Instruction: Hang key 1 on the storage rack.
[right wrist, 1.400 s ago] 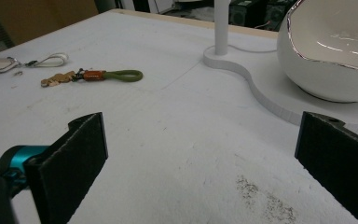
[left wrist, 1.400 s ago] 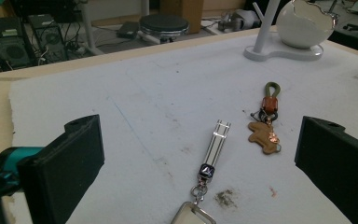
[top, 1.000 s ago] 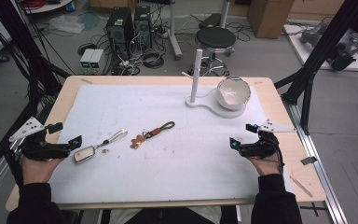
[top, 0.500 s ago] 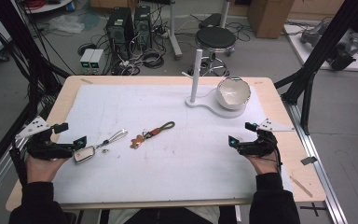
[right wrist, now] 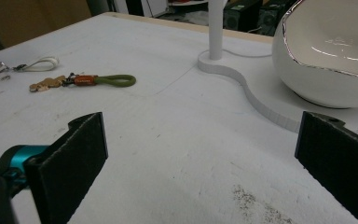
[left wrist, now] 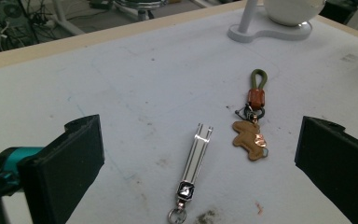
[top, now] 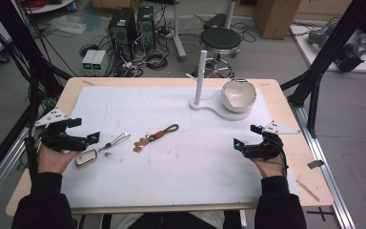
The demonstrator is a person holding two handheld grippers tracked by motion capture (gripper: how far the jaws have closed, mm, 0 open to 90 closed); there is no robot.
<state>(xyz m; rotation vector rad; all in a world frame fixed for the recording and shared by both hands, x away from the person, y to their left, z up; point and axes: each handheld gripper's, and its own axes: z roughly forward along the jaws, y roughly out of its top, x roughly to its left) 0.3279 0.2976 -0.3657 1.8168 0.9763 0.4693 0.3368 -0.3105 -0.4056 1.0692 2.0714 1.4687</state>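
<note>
Because the silver keychain (left wrist: 193,175) lay flat on the bench between the spread fingers of the left gripper (top: 76,138), it looked like the piece being lined up for a pick. Its body was a slim, polished metal bar, notched at the far end, with a small dark emblem and a ring at the end nearer the fingers; in the high view a pale oval fob (top: 86,158) sat on the same chain, just below the fingertips. Both black fingers (left wrist: 70,163) stood wide apart and held nothing, their pads flat, matte and block-shaped, one carried on a teal mount.

Just beyond and toward the right-hand finger lay a second keychain (left wrist: 254,119): a tan, leather-like animal shape with a coppery sheen, an orange-brown sleeve and an olive cord loop pointing away from the fingers. It was near the silver bar but apart from it, probably laid out so each could be taken singly.

Well ahead of the fingers stood a white stand (top: 209,104) with a slender upright post (top: 200,76) and a flat curved base carrying a glossy white bowl (top: 238,94) with a metallic rim, likely a place for hanging or dropping such items.

The right gripper (top: 249,138) rested low near the bench's (top: 286,157) other side, its fingers likewise open and empty, the bowl just ahead of them. A white, slightly scuffed sheet covered the wooden top.
</note>
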